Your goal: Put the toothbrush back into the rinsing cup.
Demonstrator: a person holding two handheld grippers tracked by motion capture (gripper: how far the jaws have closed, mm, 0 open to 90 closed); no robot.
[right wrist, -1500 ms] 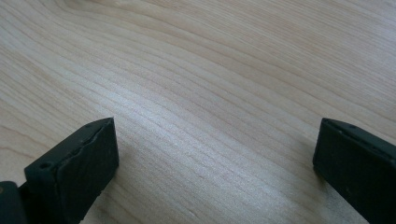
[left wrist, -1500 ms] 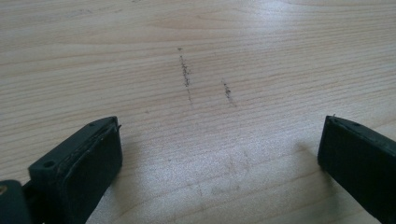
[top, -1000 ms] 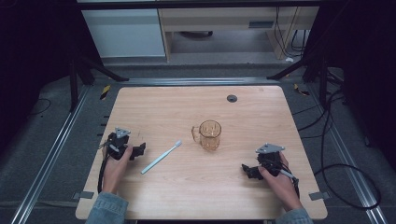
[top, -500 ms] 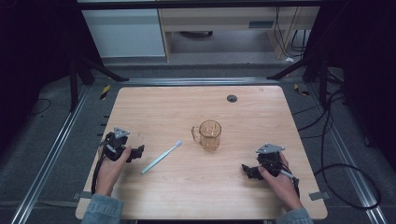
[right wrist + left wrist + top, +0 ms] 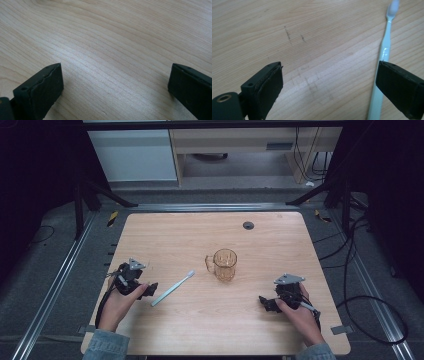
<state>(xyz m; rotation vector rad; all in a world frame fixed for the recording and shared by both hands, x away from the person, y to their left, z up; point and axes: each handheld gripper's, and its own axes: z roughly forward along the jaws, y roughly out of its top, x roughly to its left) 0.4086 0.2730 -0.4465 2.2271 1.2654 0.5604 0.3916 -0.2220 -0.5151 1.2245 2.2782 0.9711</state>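
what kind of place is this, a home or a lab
Most likely a lab recording station, not a home: a bare wooden table on dark flooring, metal floor rails, loose cables, and only a toothbrush and mug laid out.

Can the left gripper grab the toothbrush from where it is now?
Probably yes. The left gripper is open and the toothbrush lies flat right beside it, its handle already at one jaw in the left gripper view. Nothing lies between them on the table.

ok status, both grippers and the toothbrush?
Left gripper open, toothbrush by one jaw, ungrasped. Right gripper open over bare table. Mug clear of both.
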